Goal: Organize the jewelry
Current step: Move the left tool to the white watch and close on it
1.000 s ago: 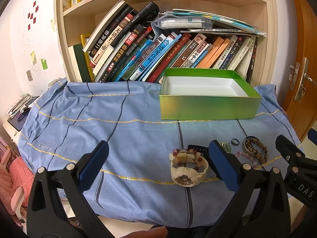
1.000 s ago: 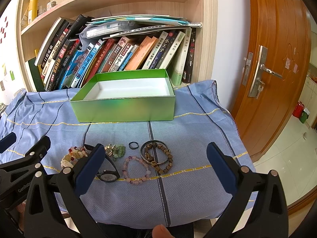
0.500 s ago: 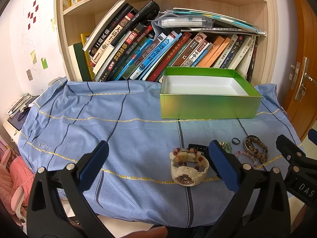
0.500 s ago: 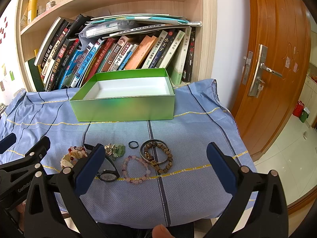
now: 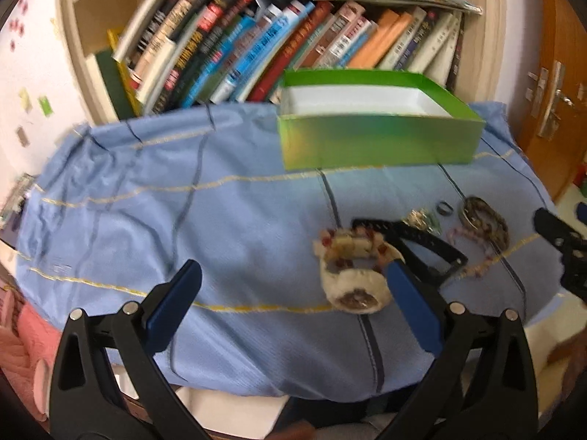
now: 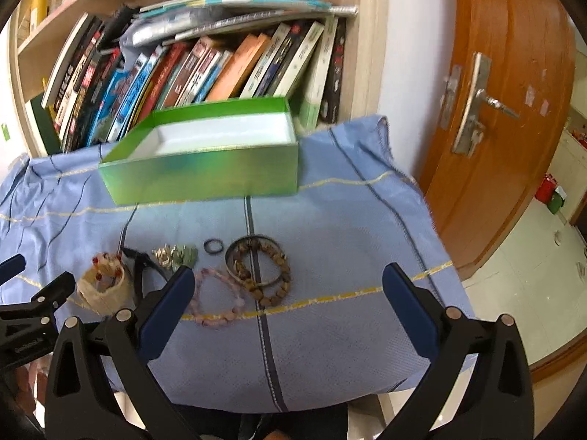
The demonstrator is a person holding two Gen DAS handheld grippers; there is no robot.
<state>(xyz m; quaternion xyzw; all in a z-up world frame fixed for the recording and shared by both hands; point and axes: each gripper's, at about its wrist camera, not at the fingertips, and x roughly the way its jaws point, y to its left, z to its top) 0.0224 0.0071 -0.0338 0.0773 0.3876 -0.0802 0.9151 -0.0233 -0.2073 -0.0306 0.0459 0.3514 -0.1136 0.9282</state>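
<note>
Jewelry, loose on blue cloth (image 6: 330, 190), nothing yet in green box (image 6: 205, 176). Left gripper (image 5: 293, 278), jaws wide, is nearing the cream watch (image 5: 352, 278), probably first; closing across its band is advisable. Right gripper (image 6: 286, 278), jaws wide, is hovering over bead bracelets (image 6: 256, 271).

The right gripper (image 6: 286, 293) hangs over the near edge of the desk (image 6: 348, 220), its jaws spread wide with nothing between them. Just beyond the left jaw lies a pink bead bracelet (image 6: 216, 300), and ahead between the jaws a brown bead bracelet (image 6: 268, 275) overlaps a dark bangle. A small black ring (image 6: 213, 246) sits just past those. Farther ahead stands an open green box (image 6: 205, 176), in front of a bookshelf (image 6: 205, 62).
</note>
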